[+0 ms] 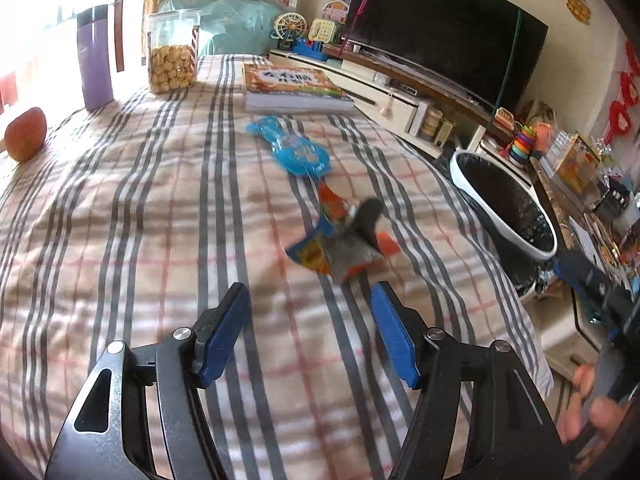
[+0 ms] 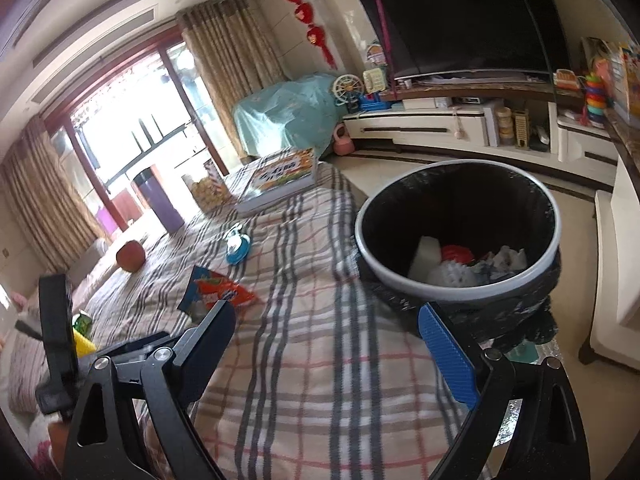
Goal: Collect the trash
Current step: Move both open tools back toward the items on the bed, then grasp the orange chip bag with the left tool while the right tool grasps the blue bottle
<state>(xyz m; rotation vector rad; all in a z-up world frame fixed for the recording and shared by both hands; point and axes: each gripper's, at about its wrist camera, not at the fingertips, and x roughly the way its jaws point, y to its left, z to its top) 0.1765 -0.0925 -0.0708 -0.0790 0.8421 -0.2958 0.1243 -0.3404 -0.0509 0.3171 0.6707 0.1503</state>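
Checked cloth [image 1: 140, 208] covers the whole work surface, a bed or low table in a living room with a dark television behind it. On the cloth lie two pieces of trash: an orange snack bag [image 1: 340, 240], crumpled and blurred, and farther off a blue wrapper [image 1: 292, 150].

From the left gripper [image 1: 310, 332] the orange snack bag lies straight ahead and slightly right, near the fingertips but not between them. Its long axis runs roughly along the line of approach, continuing toward the blue wrapper, so both pieces sit almost in one row. The jaws stand wide apart and hold nothing.

At the cloth's right edge stands the bin [image 2: 456, 280], lined in black, with some rubbish already in it. The right gripper [image 2: 326, 336] points toward the near rim, also spread open and empty; the bag lies to its left, farther away.

By my reading the left hand is the nearer one for the bag, and a short forward reach would bracket it.
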